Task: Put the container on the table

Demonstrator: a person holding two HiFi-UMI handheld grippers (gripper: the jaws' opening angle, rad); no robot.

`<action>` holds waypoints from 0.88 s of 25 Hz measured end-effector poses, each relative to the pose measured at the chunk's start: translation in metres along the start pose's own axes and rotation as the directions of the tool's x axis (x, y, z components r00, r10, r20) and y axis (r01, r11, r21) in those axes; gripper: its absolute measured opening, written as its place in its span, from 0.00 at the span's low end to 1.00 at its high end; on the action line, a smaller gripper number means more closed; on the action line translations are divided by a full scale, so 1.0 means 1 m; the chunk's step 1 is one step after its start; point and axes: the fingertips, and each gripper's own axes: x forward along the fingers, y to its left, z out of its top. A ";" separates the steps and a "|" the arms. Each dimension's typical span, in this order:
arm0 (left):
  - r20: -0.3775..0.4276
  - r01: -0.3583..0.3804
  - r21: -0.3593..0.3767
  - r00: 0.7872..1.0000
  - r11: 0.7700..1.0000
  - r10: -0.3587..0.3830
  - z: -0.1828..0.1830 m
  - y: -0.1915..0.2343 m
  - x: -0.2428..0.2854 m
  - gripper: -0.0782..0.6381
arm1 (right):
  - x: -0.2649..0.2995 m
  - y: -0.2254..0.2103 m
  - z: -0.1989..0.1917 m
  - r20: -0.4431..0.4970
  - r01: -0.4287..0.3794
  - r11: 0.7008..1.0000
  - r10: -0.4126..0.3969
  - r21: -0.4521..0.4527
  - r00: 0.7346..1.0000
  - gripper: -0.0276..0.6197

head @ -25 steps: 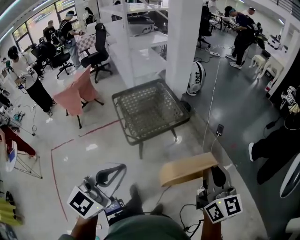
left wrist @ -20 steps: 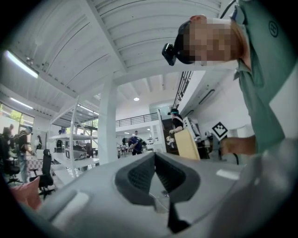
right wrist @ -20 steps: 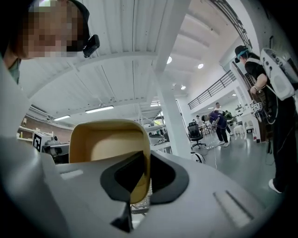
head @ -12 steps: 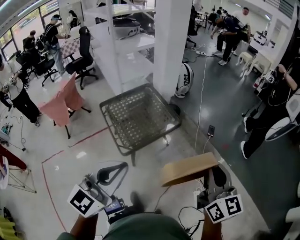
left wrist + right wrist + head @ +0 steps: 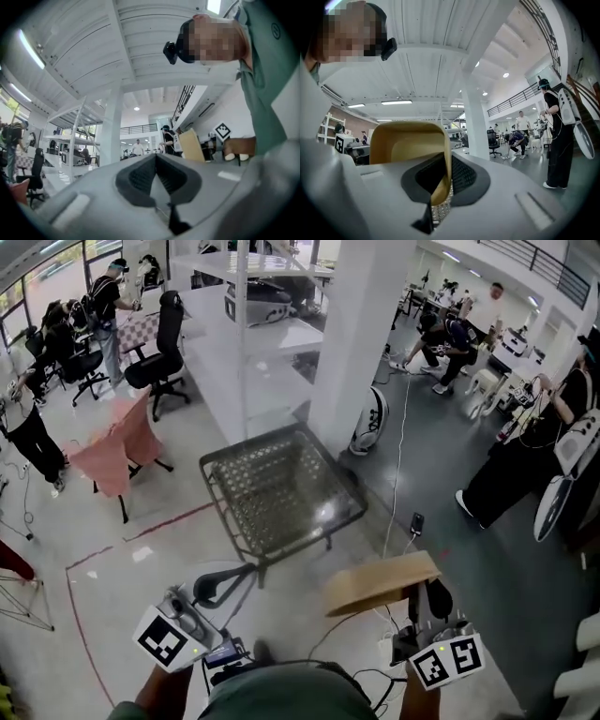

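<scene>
A tan, shallow container [image 5: 375,582] hangs over the floor at the lower right of the head view. My right gripper [image 5: 424,594] is shut on its right wall. In the right gripper view the container's [image 5: 405,143] thin wall stands pinched between the dark pads of the right gripper [image 5: 448,174]. My left gripper [image 5: 246,572] is at the lower left, shut with nothing in it; its pads meet at the tips in the left gripper view [image 5: 155,161]. The container [image 5: 191,145] also shows there, off to the right. The dark mesh-top table [image 5: 277,484] stands ahead of both grippers, apart from them.
A white pillar [image 5: 361,343] and white shelving [image 5: 248,334] rise just behind the table. A chair draped in pink cloth [image 5: 117,442] stands to the left. Red tape [image 5: 169,519] and cables [image 5: 398,474] run along the floor. Several people stand around the room's edges.
The table and pillar have come closer and lower in the head view. Both grippers travelled forward with me. The right one still holds the container.
</scene>
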 end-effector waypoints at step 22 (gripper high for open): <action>-0.057 -0.288 0.032 0.955 0.957 0.290 -0.023 0.110 0.007 0.11 | 0.184 0.008 -0.013 -0.038 -0.294 0.955 0.296 0.049 0.955 0.09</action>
